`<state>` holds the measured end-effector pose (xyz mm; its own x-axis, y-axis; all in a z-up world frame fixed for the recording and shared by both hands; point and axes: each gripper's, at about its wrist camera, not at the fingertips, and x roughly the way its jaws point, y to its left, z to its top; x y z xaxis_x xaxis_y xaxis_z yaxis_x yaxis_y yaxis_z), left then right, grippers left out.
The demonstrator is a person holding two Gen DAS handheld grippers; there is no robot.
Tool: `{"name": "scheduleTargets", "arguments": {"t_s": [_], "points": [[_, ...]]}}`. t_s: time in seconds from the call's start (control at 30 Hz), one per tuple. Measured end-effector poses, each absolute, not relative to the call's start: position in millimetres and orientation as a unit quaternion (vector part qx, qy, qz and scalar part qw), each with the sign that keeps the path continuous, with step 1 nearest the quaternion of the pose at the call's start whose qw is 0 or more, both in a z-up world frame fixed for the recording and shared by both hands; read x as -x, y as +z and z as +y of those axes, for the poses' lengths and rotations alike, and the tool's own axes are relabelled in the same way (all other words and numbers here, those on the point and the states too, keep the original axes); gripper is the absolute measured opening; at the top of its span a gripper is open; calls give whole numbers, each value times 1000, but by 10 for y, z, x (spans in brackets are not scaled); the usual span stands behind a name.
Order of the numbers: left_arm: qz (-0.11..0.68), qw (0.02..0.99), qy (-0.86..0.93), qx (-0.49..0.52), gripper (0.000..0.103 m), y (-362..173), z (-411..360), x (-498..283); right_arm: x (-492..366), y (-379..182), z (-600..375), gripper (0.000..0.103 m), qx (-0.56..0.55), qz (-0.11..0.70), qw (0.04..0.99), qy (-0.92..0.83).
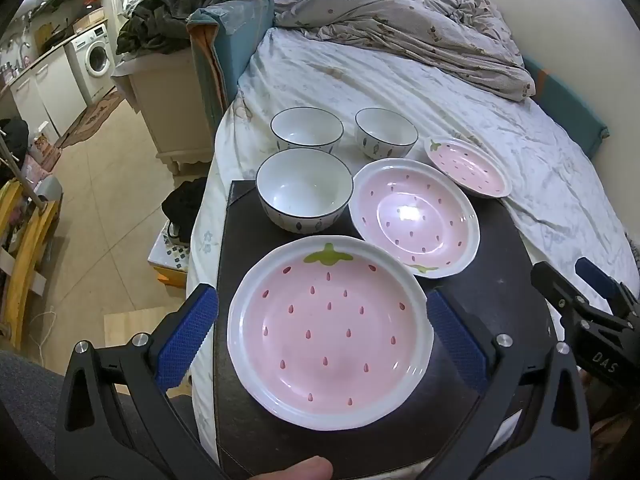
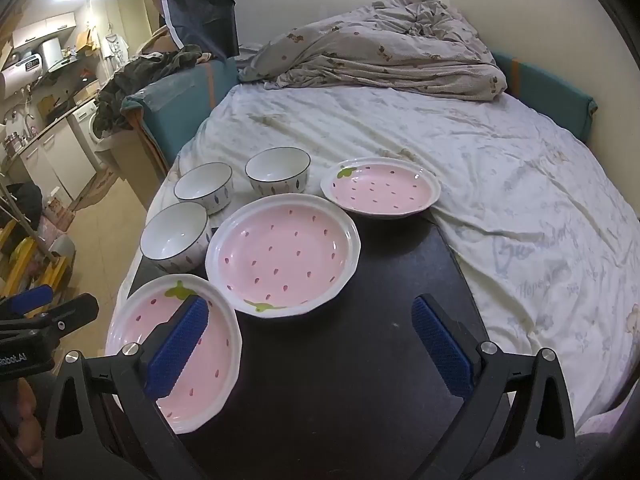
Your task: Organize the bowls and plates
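Three pink strawberry plates lie on a black board point(image 1: 500, 280) on the bed: a near plate point(image 1: 330, 332) point(image 2: 188, 360), a middle plate point(image 1: 414, 216) point(image 2: 282, 254) and a far plate point(image 1: 468, 166) point(image 2: 380, 190). Three white bowls stand left of them: a near bowl point(image 1: 304, 190) point(image 2: 176, 238), a far left bowl point(image 1: 307, 128) point(image 2: 204, 186) and a far right bowl point(image 1: 386, 130) point(image 2: 278, 174). My left gripper point(image 1: 324, 320) is open, its jaws either side of the near plate, above it. My right gripper point(image 2: 312, 324) is open and empty over bare board.
The board point(image 2: 360, 360) rests on a bed with a white sheet point(image 1: 440, 92) and a crumpled duvet point(image 1: 400, 24) at the back. A cabinet point(image 1: 168, 96) with piled clothes stands left of the bed. The floor point(image 1: 104, 216) drops away to the left.
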<state>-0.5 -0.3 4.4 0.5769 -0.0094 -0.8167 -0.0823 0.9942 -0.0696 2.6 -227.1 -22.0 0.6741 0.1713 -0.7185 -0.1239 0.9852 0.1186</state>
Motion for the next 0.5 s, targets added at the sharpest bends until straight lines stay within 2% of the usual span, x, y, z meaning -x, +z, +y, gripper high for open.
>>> {"name": "scheduleTargets", "arguments": {"t_s": [0.5], "points": [[461, 886, 19, 51, 103, 9, -1, 2, -29, -232, -2274, 103, -30, 396, 914, 81]]}}
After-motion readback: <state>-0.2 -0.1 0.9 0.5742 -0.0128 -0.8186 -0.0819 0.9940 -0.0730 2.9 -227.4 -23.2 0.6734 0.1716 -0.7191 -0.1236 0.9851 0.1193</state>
